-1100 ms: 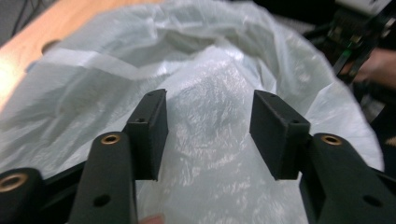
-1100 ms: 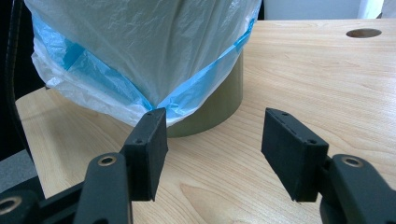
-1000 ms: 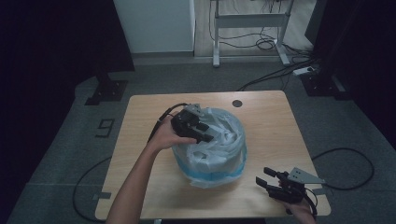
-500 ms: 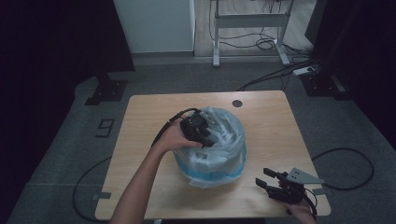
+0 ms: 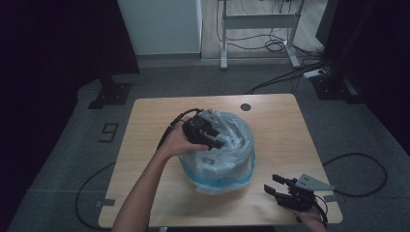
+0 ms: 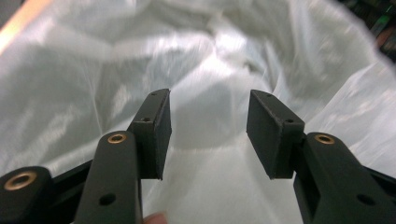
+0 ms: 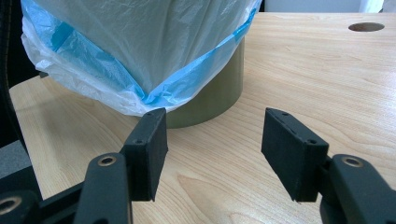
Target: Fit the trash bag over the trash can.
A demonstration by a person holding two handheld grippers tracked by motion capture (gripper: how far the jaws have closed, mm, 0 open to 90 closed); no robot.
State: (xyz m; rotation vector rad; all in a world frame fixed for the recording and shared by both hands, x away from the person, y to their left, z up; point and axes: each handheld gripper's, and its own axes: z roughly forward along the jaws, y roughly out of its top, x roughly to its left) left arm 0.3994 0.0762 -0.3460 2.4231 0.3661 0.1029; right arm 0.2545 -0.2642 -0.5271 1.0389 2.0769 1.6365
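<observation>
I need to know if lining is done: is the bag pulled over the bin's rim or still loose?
Pulled over: the bag drapes outside the bin, blue hem hanging below its rim. Left tongs open inside it.

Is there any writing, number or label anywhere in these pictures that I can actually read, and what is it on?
"9" on the grey floor, as a pale marking left of the wooden table.
No text can be read on the plastic bag, the olive bin under it, or either tool.

Bin (image 7: 219, 88) with bag (image 5: 227, 150) sits mid-table (image 5: 280, 130); your left gripper (image 5: 209, 131) over its top, right gripper (image 5: 283, 191) at near-right corner.
</observation>
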